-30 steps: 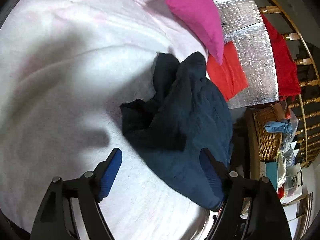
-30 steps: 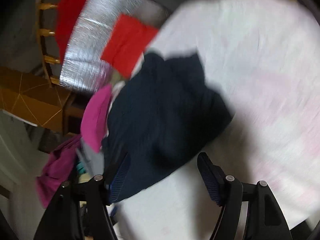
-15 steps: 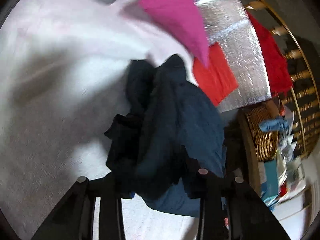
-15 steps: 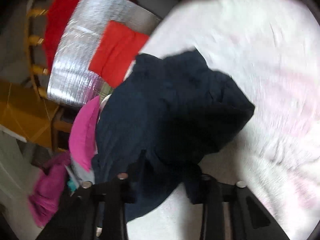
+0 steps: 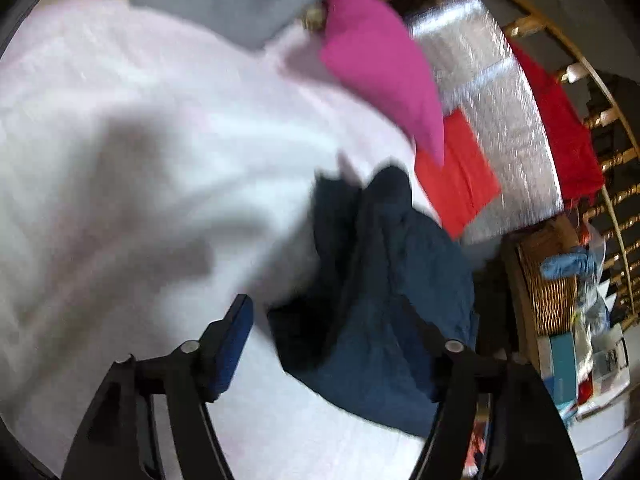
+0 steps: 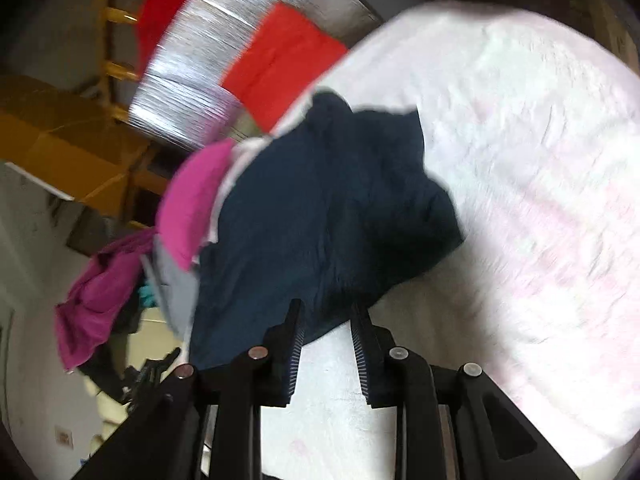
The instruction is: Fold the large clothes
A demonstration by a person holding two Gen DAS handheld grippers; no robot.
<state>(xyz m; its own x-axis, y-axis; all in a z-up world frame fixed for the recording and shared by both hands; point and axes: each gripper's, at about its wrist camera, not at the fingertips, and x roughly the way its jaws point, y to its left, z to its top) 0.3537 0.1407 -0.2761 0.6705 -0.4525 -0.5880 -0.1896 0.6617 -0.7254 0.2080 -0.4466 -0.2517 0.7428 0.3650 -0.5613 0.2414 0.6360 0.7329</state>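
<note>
A crumpled dark navy garment (image 5: 384, 280) lies bunched on the white blanket (image 5: 140, 180), near its edge. My left gripper (image 5: 332, 344) is open, its left finger over the blanket and its right finger over the garment's near part. In the right wrist view the same navy garment (image 6: 320, 220) fills the middle. My right gripper (image 6: 326, 320) has its jaws narrowed to a small gap, and the garment's near hem lies between the fingertips. The white blanket (image 6: 520, 200) spreads to the right.
A pink pillow (image 5: 384, 64) and a grey cloth (image 5: 240, 4) lie at the blanket's far side. A red cloth (image 5: 460, 176) lies on a silver sheet (image 5: 500, 120). A wicker basket (image 5: 552, 292) stands at the right. A magenta garment (image 6: 100, 292) hangs at the left.
My left gripper closed into the garment half a second ago, and is now open and drawn back. My right gripper has narrowed from wide open onto the garment's hem.
</note>
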